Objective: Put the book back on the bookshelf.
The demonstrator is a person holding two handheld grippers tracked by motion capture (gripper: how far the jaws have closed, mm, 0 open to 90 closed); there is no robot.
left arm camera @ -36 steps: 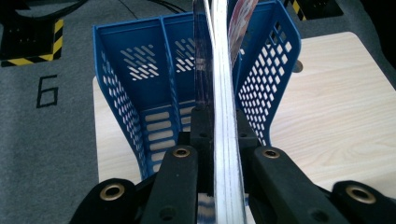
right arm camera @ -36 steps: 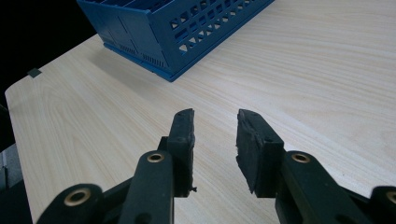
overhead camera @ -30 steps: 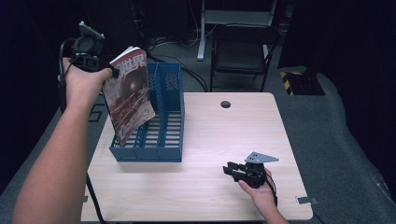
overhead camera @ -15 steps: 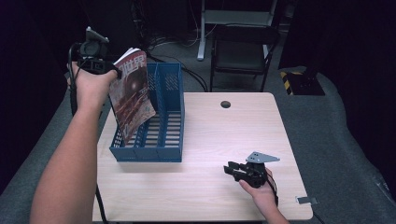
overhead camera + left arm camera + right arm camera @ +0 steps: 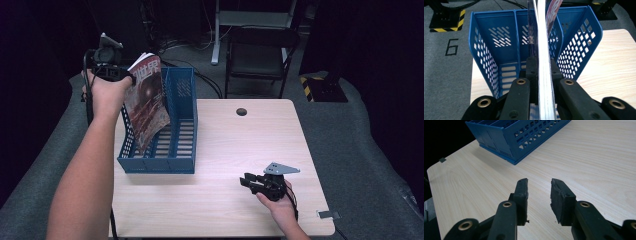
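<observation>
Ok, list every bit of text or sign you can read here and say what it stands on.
"6": painted in black on the grey floor, left of the blue rack.
Large pale characters across the top of the magazine cover: too blurred to read.
Yellow and black hazard stripes on a base on the floor: a sign, no words.
Nothing readable on the rack, the table or either gripper.

Pale wood table (image 5: 250, 145) on grey carpet (image 5: 350, 130). Black chair (image 5: 257, 55) beyond far edge. Dark surroundings; hazard-striped base (image 5: 320, 87) on floor.
</observation>
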